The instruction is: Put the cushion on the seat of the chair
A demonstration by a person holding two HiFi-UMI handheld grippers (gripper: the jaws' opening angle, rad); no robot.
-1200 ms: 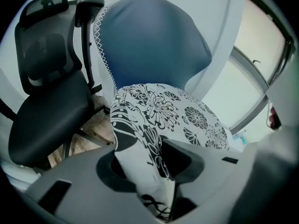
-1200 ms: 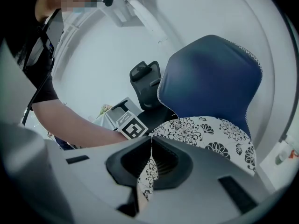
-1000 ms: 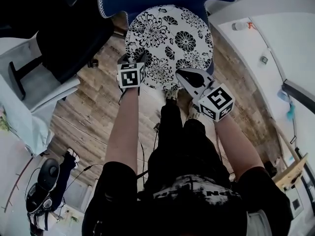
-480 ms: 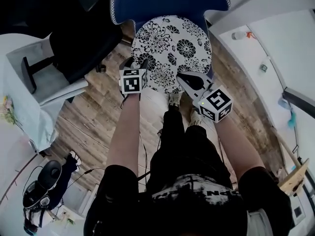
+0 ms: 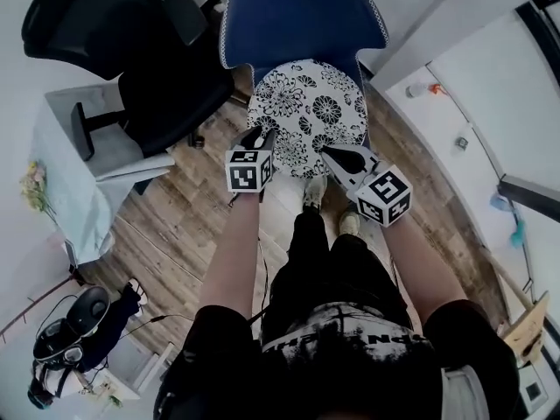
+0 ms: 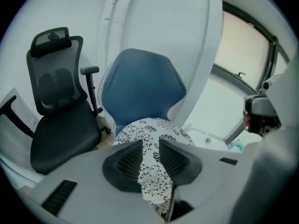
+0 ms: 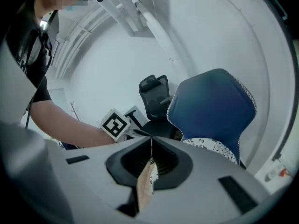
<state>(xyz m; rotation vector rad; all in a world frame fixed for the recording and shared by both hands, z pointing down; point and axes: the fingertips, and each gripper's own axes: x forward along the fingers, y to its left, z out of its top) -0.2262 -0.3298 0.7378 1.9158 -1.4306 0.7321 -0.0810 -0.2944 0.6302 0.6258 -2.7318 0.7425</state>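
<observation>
The round black-and-white floral cushion [image 5: 308, 116] hangs over the seat of the blue chair [image 5: 302, 20], and I cannot tell whether its far part rests on the seat. My left gripper [image 5: 258, 138] is at its near left edge. Seen from the left gripper view, floral fabric [image 6: 156, 185] fills the gap between the left gripper [image 6: 150, 143] pads, whose jaws have just been closing on it. My right gripper [image 5: 330, 152] is at the near right edge. The right gripper view shows the right gripper [image 7: 151, 140] shut on the cushion's thin tan-backed edge [image 7: 145, 185].
A black office chair [image 5: 149, 68] stands just left of the blue chair. A white table [image 5: 74, 173] is further left. White panels [image 5: 490, 86] run along the right. Cables and dark gear [image 5: 66, 326] lie on the wooden floor [image 5: 175, 217] at bottom left.
The head view has pulled back: the blue chair's whole back now shows and the cushion looks smaller. Both grippers stay at the cushion's near edge and have drawn slightly closer together.
</observation>
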